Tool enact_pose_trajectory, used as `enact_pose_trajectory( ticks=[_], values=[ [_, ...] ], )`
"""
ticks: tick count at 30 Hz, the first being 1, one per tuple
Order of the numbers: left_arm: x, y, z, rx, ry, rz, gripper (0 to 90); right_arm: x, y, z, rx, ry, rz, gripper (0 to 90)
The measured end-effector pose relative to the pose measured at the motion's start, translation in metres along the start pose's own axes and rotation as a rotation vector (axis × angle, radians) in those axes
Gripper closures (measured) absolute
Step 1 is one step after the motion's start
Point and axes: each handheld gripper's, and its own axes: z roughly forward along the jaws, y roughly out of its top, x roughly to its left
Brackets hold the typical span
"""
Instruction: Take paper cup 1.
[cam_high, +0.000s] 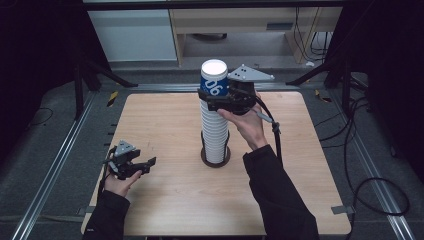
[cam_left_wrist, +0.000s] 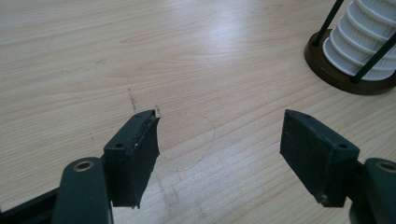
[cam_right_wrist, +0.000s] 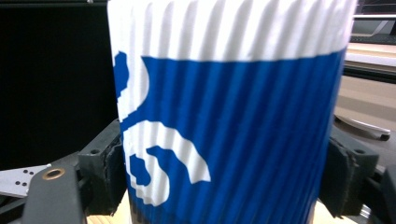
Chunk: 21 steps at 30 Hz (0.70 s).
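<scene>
- Blue-and-white ribbed paper cup (cam_high: 214, 79): tops the stack of cups (cam_high: 214, 132) in the dark round holder (cam_high: 215, 159) at mid-table.
- Right gripper (cam_high: 210, 94): I have both pads clamped on its sides; I'd lift straight up to avoid dragging the stack.
- Right hand (cam_high: 248, 123): raised, gripper level.
- Left gripper (cam_high: 150, 164): partly open, empty, low over the table (cam_high: 165, 200).

Wide bare table (cam_high: 165, 130) lies all around my left claw (cam_high: 145, 164), nothing blocking a sweep there. The tall cup stack (cam_high: 215, 135) in its dark base ring (cam_high: 216, 161) stands mid-table, the one obstacle between my hands; bare wood lies right of it too.
</scene>
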Motion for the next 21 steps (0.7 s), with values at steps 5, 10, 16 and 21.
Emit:
enact_pose_trajectory(
  ticks=[5, 10, 16, 21],
  values=[
    [0.000, 0.000, 0.000, 0.000, -0.001, 0.001, 26.7, 0.000, 0.001, -0.002, -0.013, 0.002, -0.006, 19.4],
    [0.000, -0.001, 0.001, -0.001, -0.006, -0.008, 26.7, -0.001, 0.009, -0.006, -0.033, 0.010, 0.003, 19.6],
    [0.000, -0.001, 0.001, -0.002, -0.006, -0.008, 26.7, -0.001, 0.020, -0.009, -0.051, 0.012, -0.005, 19.9],
    [0.000, -0.001, 0.001, -0.002, -0.008, -0.010, 26.6, -0.003, 0.034, -0.012, -0.072, 0.024, 0.001, 20.1]
  ],
)
